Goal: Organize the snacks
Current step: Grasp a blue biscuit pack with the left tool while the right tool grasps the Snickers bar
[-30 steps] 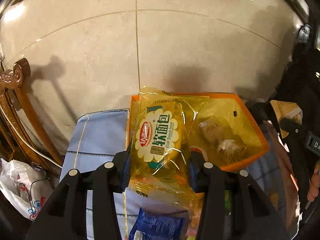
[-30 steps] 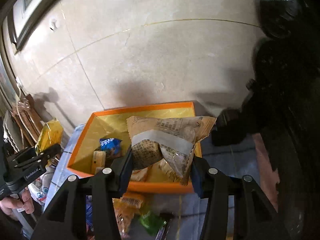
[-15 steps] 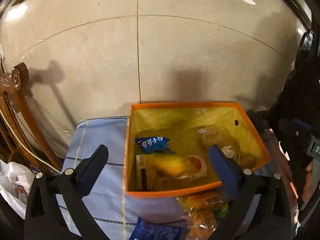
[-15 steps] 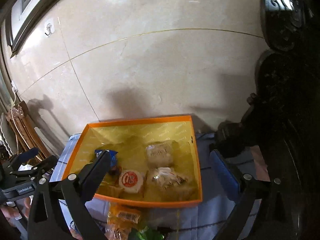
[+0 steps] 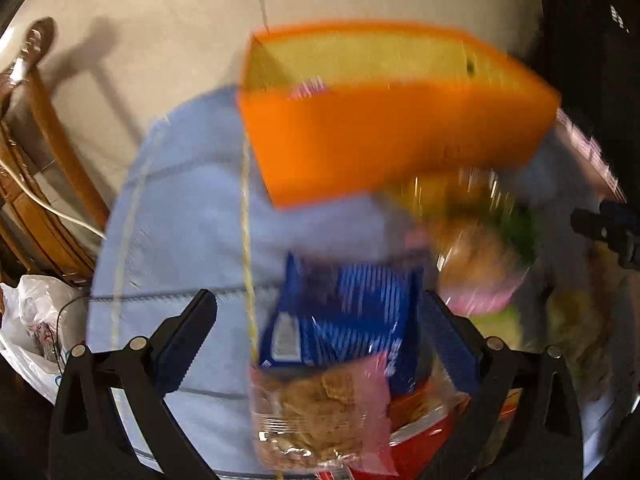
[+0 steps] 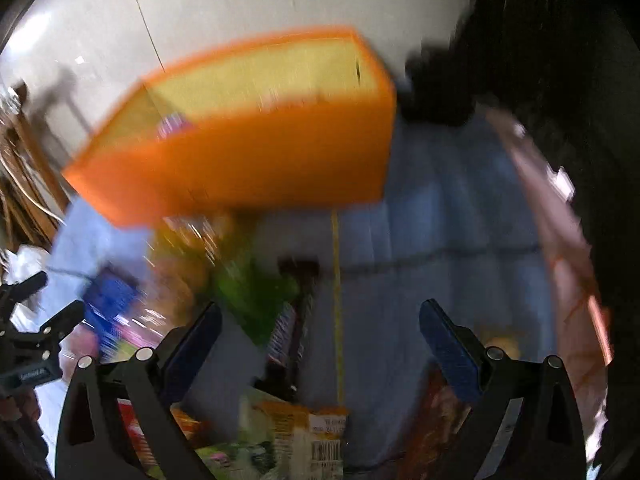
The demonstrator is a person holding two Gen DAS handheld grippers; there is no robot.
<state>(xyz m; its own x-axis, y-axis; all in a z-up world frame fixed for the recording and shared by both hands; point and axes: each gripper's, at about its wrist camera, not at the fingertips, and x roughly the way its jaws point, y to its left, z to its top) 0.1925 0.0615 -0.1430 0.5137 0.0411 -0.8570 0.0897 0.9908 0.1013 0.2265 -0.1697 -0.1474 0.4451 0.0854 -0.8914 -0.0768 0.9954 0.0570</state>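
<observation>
Both views are motion-blurred. An orange box (image 5: 392, 136) with a yellow inside stands at the back of the blue tablecloth (image 5: 180, 220); it also shows in the right wrist view (image 6: 260, 168). My left gripper (image 5: 320, 332) is open, low over a blue snack packet (image 5: 344, 320) and a clear bag of brown biscuits (image 5: 316, 412) in front of the box. My right gripper (image 6: 320, 340) is open and empty over a dark candy bar (image 6: 288, 336), a green packet (image 6: 256, 292) and a yellow-green packet (image 6: 296, 436). The left gripper (image 6: 36, 332) shows at the left edge there.
More loose snack packets (image 5: 480, 232) lie between the box and the grippers. A wooden chair (image 5: 36, 152) and a white plastic bag (image 5: 28, 320) stand left of the table. A beige tiled wall (image 5: 160, 20) is behind, dark furniture (image 6: 560, 80) on the right.
Both grippers opened, dropping the yellow bread packet and the brown packet into the box. They have since swung down and back toward the loose snacks in front of the box.
</observation>
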